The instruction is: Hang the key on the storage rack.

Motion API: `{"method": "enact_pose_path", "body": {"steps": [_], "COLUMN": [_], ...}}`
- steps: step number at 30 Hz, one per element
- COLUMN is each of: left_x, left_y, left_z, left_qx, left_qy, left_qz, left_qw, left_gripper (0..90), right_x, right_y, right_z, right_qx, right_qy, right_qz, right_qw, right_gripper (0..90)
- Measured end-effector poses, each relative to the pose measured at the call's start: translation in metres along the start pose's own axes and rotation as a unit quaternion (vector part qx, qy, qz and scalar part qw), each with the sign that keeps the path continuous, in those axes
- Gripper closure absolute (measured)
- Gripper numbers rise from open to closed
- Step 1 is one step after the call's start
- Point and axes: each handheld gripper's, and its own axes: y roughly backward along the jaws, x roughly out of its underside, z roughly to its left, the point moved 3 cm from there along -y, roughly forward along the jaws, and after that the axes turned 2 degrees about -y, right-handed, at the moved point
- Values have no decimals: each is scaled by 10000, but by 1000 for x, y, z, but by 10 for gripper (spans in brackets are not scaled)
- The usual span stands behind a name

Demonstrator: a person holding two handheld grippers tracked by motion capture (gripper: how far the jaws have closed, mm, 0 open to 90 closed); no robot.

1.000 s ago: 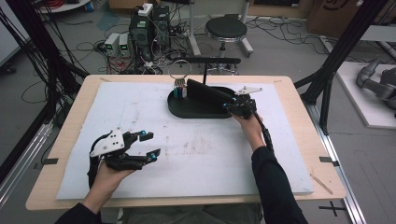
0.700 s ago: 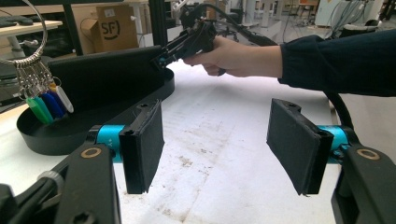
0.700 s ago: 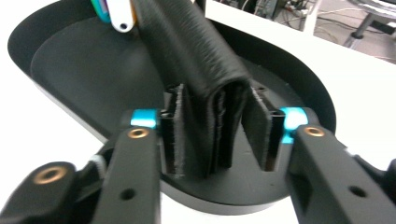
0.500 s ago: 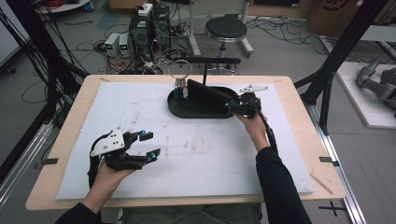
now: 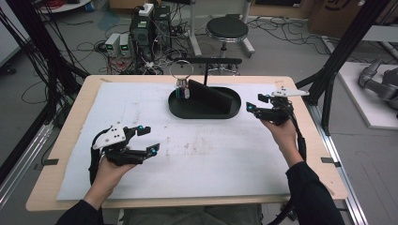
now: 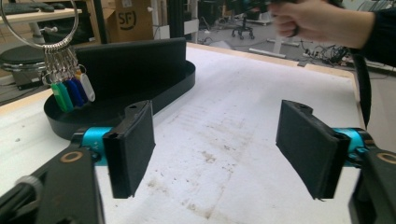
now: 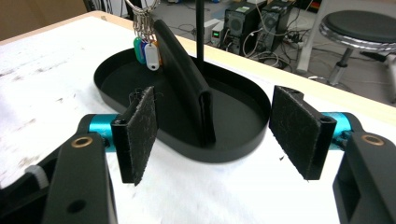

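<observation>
Keys hang untouched, both grippers empty

Keys (image 7: 145, 49) with coloured tags dangle from a big metal ring (image 5: 181, 70) at the far end of the black oval tray (image 5: 206, 112), just beside the upright black divider (image 7: 184, 77) standing in it. The right gripper (image 5: 257, 104) hovers close to the tray's near-right rim, jaws spread wide with nothing between them. The left gripper (image 5: 146, 139) sits well apart from the tray, low over the white mat on the counter (image 5: 61, 140), jaws likewise wide and holding nothing.

From where I stand, the risk lies with the right gripper if it goes in for the keys. The divider stands between it and the bunch, so a straight reach could knock that panel over or shove the light tray across the mat. The ring hangs free, so a glancing touch would set it swinging and make the tags hard to pinch. The thin black post (image 7: 200, 30) behind the tray is another thing to snag.
</observation>
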Motion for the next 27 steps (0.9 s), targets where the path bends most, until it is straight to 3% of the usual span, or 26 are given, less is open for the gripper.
{"method": "enact_pose_path", "body": {"steps": [5,11,17,21,27], "left_x": [2,7,10,14,19], "left_y": [1,5,12,18,25], "left_z": [6,14,23,25,29], "left_qx": [-132,-407,-722,-907,-1304], "left_qy": [10,-89,-153,-229,-148], "left_qz": [70,228,295,372,430], "left_qw": [9999,9989,9968,9949,9904], "left_gripper": [266,262,243,241,241], "right_x": [13,35,59,74,85], "right_y": [27,48,55,55,56], "right_z": [6,15,20,18,10], "right_qx": [11,-80,-26,124,451], "right_qy": [-49,-219,-252,-305,-264], "right_qz": [-89,-223,-304,-257,-146], "right_qw": [9999,9995,9992,9991,9985], "right_gripper": [308,288,285,285,285]}}
